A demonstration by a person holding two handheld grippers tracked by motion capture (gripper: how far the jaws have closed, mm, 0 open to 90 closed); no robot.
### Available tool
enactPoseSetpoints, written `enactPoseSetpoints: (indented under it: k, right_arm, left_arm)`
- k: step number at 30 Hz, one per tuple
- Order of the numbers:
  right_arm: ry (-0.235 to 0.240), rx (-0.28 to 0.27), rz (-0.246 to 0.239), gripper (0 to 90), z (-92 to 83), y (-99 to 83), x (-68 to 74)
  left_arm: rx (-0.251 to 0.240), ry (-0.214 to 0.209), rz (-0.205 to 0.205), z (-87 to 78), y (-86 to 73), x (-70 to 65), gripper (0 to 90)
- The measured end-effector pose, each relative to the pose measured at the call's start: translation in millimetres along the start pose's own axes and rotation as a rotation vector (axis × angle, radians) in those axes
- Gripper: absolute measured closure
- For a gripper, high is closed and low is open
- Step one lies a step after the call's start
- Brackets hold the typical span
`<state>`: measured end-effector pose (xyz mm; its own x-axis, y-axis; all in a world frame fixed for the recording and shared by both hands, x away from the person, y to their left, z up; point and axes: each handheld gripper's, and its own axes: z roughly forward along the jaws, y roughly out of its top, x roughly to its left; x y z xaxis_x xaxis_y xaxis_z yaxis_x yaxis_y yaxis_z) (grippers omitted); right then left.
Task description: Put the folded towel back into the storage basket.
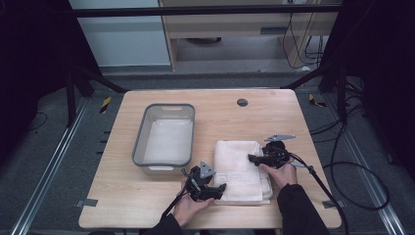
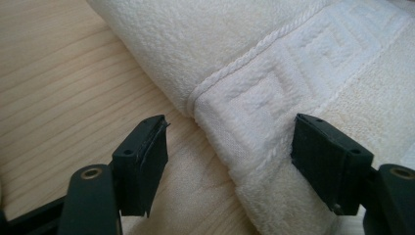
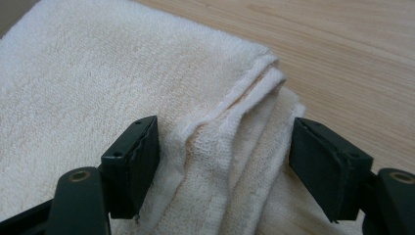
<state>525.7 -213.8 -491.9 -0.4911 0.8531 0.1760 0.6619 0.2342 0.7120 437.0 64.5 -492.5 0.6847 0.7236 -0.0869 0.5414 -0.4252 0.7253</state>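
Both sets of jaws gape wide, gripping nothing: left gripper (image 2: 230,161) straddles the soft, floppy towel (image 2: 274,73) hem, right gripper (image 3: 222,166) its layered corner — pinch those edges.

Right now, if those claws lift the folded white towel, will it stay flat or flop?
Probably flop: the towel is soft terry folded in loose layers, so the unheld part would likely sag and unfold. It looks light, and its nubby pile should grip rather than slip.
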Motion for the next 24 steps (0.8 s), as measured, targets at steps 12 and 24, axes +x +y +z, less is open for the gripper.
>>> enactPoseSetpoints:
  k: [12, 24]
  right_arm:
    - [0.054, 0.02, 0.075, 30.6, 4.4, -2.2, -6.2]
    - [0.122, 0.038, 0.125, 52.1, 3.8, -1.4, -4.8]
  left_arm:
    - [0.024, -0.029, -0.029, 6.0, 0.8, 2.6, 31.4]
    - [0.037, -0.104, -0.061, 8.4, 2.6, 2.9, 47.2]
